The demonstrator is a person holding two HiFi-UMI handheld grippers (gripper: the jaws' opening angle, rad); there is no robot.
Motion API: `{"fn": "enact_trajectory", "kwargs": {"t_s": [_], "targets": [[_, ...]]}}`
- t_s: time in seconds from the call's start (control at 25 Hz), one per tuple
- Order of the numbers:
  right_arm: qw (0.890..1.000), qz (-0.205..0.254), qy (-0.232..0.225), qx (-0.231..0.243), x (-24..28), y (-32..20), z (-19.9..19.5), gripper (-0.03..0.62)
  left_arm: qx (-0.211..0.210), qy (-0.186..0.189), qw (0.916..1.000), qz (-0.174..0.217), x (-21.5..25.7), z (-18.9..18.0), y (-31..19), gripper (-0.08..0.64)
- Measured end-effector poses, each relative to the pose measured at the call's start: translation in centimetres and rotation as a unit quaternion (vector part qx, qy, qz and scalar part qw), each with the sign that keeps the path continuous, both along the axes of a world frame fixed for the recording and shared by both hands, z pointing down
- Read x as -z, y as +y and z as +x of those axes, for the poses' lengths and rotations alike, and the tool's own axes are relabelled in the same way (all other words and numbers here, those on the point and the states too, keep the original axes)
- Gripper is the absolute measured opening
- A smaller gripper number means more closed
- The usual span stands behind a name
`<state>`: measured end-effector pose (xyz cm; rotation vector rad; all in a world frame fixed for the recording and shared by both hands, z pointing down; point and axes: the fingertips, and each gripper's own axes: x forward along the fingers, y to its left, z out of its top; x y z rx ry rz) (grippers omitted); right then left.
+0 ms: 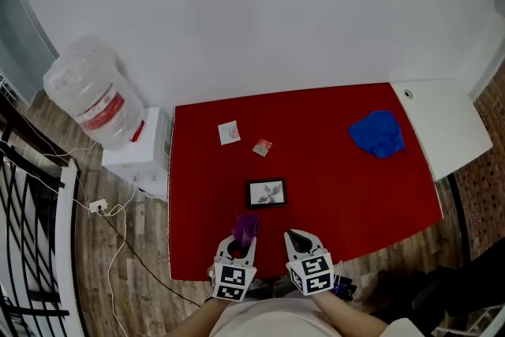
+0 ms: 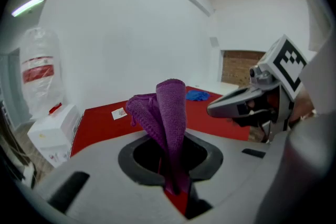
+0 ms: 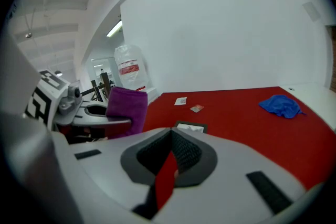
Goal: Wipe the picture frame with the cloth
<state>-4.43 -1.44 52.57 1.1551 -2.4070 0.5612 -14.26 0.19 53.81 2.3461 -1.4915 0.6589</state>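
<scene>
A small black picture frame (image 1: 267,192) lies flat on the red table (image 1: 331,185), just ahead of both grippers; the right gripper view shows the frame (image 3: 190,127) beyond the jaws. My left gripper (image 1: 243,237) is shut on a purple knitted cloth (image 1: 245,226), which stands up out of the jaws in a folded bunch (image 2: 170,110). The cloth hangs near the table's front edge, short of the frame and to its left. My right gripper (image 1: 297,239) sits beside it with its jaws together and nothing held (image 3: 170,160).
A crumpled blue cloth (image 1: 378,133) lies at the table's far right. Two small packets (image 1: 229,132) (image 1: 263,147) lie behind the frame. A water bottle (image 1: 93,99) stands on a white dispenser (image 1: 146,158) left of the table, a white side table (image 1: 442,122) to the right.
</scene>
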Motion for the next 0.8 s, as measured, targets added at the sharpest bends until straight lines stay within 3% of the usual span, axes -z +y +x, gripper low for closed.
{"fn": "enact_trajectory", "kwargs": {"t_s": [0.08, 0.16, 0.36, 0.68, 0.8], "targets": [[1.000, 0.002, 0.004, 0.005, -0.4, -0.9, -0.1, 0.004, -0.043, -0.059, 0.9973, -0.013, -2.0, -0.5, -1.7, 0.061], [1.000, 0.002, 0.008, 0.008, -1.0, -1.8, -0.2, 0.003, -0.076, -0.132, 0.9880, -0.020, -3.9, -1.7, -4.0, 0.061], [1.000, -0.010, 0.010, 0.000, -3.1, -4.2, -0.1, 0.005, -0.139, -0.286, 0.9476, -0.028, -7.6, -4.1, -10.9, 0.061], [1.000, -0.026, 0.004, -0.002, -5.2, -5.3, -0.9, 0.005, -0.221, -0.401, 0.8860, -0.074, -14.2, -4.5, -18.8, 0.061], [0.999, -0.035, 0.000, -0.008, -5.9, -5.2, -0.7, 0.004, -0.235, -0.426, 0.8701, -0.078, -15.8, -4.8, -19.9, 0.061]]}}
